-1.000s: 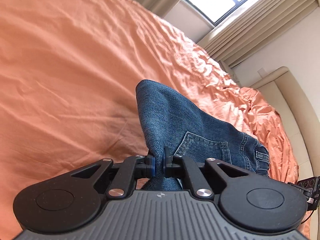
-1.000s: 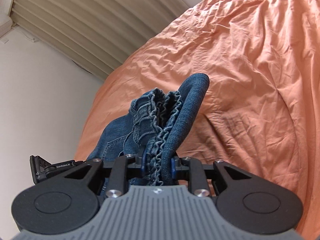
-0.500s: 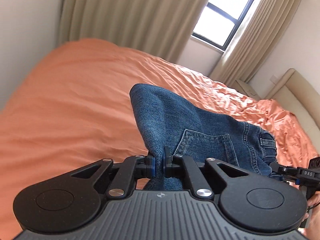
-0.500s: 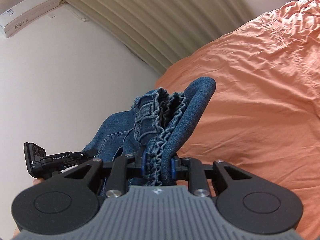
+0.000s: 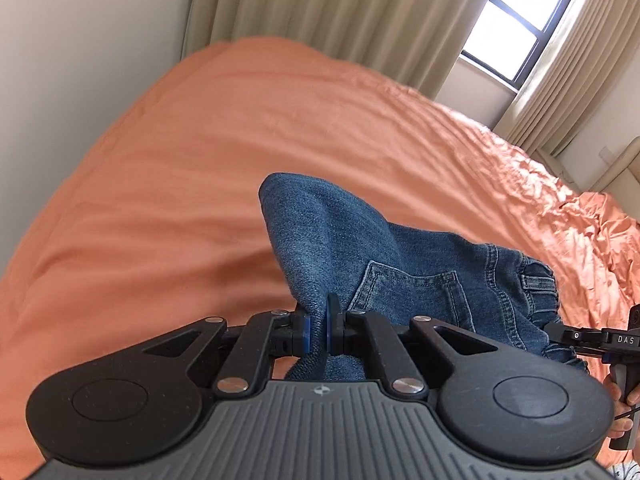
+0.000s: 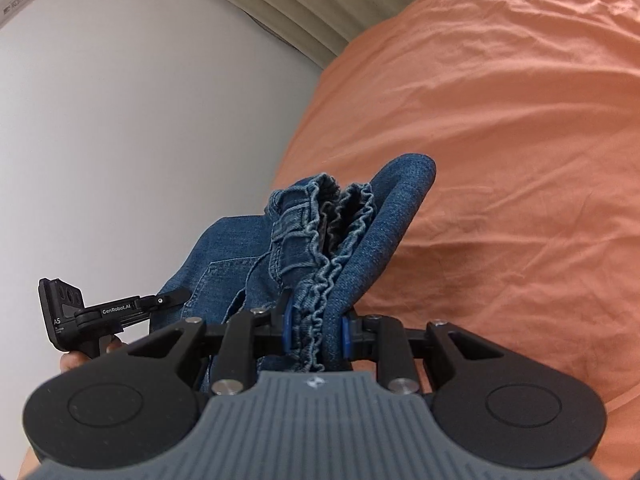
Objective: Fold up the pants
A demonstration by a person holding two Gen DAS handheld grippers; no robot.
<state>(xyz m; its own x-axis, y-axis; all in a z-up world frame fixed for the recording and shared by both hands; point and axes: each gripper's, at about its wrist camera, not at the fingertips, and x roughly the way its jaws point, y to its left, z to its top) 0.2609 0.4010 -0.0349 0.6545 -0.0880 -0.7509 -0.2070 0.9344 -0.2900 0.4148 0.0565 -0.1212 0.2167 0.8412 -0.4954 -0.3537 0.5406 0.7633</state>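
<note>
Blue denim pants (image 5: 420,264) hang in the air between both grippers, above an orange bedspread (image 5: 200,168). My left gripper (image 5: 316,330) is shut on a fold of plain denim, and a back pocket shows just to its right. In the right wrist view the pants (image 6: 332,232) bunch up with the ruffled elastic waistband on top. My right gripper (image 6: 314,338) is shut on that thick waistband bundle. The other gripper's black body (image 6: 68,316) shows at the left there, with a hand under it.
The orange bedspread (image 6: 500,160) fills the space below, wrinkled toward the right. Beige curtains (image 5: 340,8) and a bright window (image 5: 516,28) stand behind the bed. A white wall (image 6: 140,140) lies left of the bed and a cream headboard (image 5: 624,160) at far right.
Both grippers have swept sideways across the bed carrying the pants. The views now take in the wall and curtains instead of mostly bedspread. Both grips are unchanged.
</note>
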